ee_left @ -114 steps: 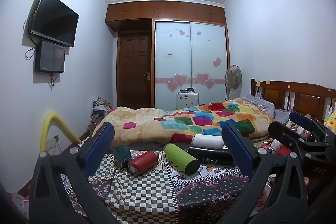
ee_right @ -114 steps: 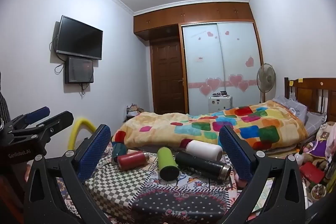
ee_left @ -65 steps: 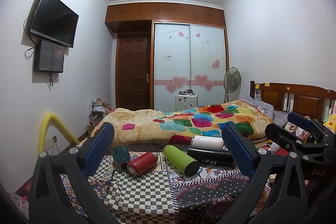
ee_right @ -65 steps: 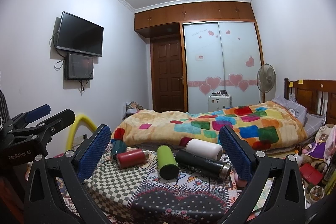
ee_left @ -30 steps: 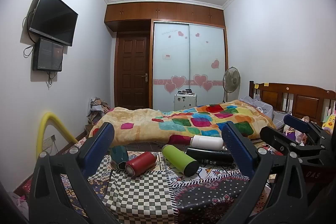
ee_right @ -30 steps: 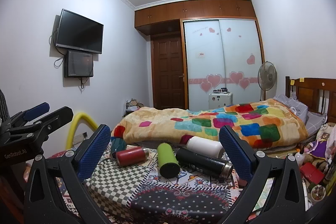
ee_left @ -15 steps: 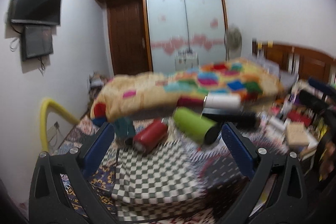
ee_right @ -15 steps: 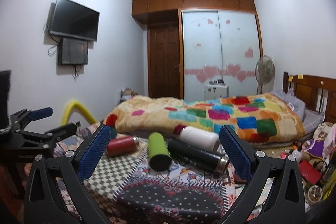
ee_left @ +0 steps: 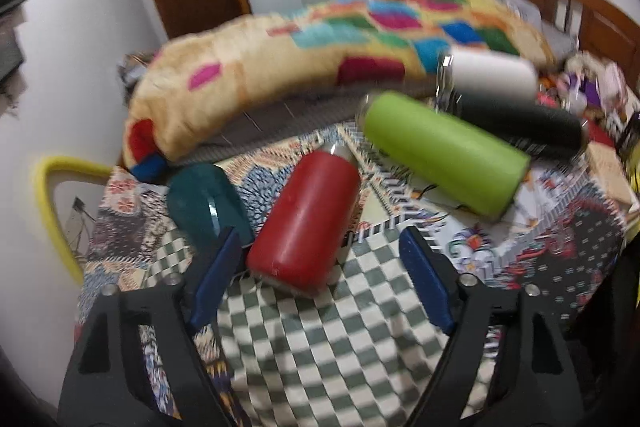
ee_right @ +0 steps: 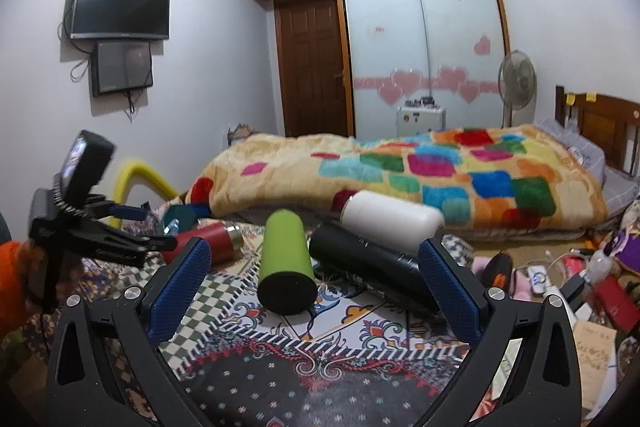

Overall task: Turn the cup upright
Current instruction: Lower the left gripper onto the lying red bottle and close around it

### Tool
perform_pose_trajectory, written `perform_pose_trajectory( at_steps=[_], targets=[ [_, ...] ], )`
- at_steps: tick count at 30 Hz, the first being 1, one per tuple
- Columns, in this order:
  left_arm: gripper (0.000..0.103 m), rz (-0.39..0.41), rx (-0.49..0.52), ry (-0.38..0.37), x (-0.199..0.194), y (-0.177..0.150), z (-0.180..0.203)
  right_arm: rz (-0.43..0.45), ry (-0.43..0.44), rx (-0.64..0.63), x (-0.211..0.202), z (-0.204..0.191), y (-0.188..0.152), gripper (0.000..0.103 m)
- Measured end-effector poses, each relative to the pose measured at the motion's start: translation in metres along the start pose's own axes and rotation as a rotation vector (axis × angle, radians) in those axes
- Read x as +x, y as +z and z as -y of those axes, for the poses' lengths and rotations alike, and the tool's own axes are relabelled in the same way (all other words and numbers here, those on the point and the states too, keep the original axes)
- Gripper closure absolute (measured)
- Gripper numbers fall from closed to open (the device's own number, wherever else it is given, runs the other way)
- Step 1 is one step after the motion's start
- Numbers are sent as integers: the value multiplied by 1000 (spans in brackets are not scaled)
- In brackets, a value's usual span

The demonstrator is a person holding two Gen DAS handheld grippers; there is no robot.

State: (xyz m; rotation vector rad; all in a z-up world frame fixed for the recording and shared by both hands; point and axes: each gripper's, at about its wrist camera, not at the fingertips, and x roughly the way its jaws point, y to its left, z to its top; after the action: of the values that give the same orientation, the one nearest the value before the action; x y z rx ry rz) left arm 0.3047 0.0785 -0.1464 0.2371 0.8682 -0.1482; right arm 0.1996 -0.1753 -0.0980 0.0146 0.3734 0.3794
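Left gripper at the red cup
Both grippers gape wide, empty; the right gripper hangs near the green cup.

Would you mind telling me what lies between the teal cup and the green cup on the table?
The red cup lies on its side between the teal cup and the green cup, seen clearly in the left wrist view.

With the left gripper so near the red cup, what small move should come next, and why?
Probably ease the left gripper a little further forward so its open jaws straddle the red cup, then close. The cup lies on its side on the tablecloth, its base toward the gripper and just between the fingertips. The teal cup lies close on the left, so the approach should stay centred.
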Motion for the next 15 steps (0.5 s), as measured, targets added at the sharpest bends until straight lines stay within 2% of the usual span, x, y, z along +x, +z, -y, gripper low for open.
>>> perform_pose_trajectory(
  at_steps=[4, 7, 11, 15],
  targets=[
    [33, -80, 27, 8, 38, 13, -10, -50, -6, -16, 18, 3, -15, 0],
    [33, -105, 27, -34, 50, 19, -17, -75, -12, -21, 23, 4, -23, 0],
    [33, -108, 57, -38, 55, 23, -12, -101, -11, -4, 31, 8, -26, 0],
    [37, -158, 61, -47, 68, 24, -9, -113, 3, 21, 36, 11, -27, 0]
  ],
)
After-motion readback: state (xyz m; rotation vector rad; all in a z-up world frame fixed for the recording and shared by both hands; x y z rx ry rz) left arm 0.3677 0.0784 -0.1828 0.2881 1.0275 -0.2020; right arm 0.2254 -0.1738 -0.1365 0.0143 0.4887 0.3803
